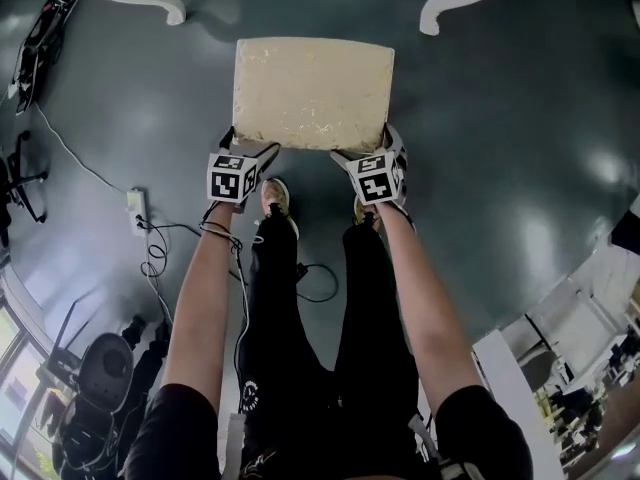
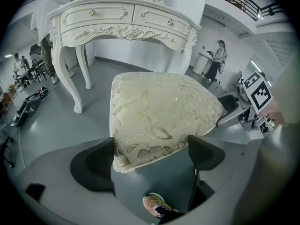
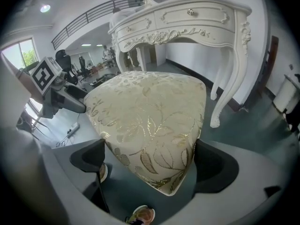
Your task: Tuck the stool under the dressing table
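The left hand-held gripper (image 1: 250, 146) is clamped on the near left corner of the stool (image 1: 313, 93), and the right hand-held gripper (image 1: 365, 150) on its near right corner. Each corner is wedged between the jaws. The stool is over the floor (image 1: 500, 118), just short of the dressing table (image 2: 126, 20) and not yet under it.

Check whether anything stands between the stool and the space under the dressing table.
Nothing visible does. Bare floor lies between the stool and the legs of the dressing table, and the gap under it looks open. Cables lie off to the left.
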{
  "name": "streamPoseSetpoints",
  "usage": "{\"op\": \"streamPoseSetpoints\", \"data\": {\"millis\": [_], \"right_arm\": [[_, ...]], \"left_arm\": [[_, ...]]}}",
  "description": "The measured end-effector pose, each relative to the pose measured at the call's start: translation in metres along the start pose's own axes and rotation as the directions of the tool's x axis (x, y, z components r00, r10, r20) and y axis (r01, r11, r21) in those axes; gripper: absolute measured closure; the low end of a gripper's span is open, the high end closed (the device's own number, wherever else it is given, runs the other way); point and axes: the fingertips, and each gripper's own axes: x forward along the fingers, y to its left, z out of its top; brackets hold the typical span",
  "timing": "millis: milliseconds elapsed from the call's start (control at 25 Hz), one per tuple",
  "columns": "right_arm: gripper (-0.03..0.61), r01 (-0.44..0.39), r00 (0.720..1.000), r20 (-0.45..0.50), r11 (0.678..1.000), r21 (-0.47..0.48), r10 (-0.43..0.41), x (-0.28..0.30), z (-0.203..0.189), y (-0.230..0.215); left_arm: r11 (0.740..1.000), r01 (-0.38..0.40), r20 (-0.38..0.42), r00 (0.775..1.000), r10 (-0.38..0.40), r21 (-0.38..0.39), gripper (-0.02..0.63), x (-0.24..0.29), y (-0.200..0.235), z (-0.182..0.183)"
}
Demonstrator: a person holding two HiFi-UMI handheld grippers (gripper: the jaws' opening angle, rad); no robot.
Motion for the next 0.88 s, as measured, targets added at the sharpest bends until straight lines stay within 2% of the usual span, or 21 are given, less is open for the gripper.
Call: {"op": "streamPoseSetpoints", "data": {"millis": [240,400,560,880], "right_arm": [[-0.018,0.006,1.000,-0.003,1.000,0.001,-0.006,0.036,0.037,0.060],[-0.018,0.009,1.000,-0.009,1.000,-0.002,-0.009,0.050,0.058,0.076],[-0.018,0.015,0.999,-0.035,0.999,0.032,-0.014,0.057,0.060,0.081],[-0.018,0.017,0.995,-0.099,0.999,0.033,-0.013,0.058,0.064,0.077]], "left_arm": [[1.000,0.012,0.000,1.000,-0.012,-0.010,0.114,-0.022,0.073,-0.014],[1.000,0.012,0.007,1.000,-0.012,-0.016,0.112,-0.028,0.101,-0.011],[1.000,0.006,0.005,1.000,-0.005,-0.015,0.112,-0.027,0.110,-0.010],[0.999,-0.013,-0.029,1.000,0.012,-0.030,0.112,-0.026,0.110,-0.008]]}}
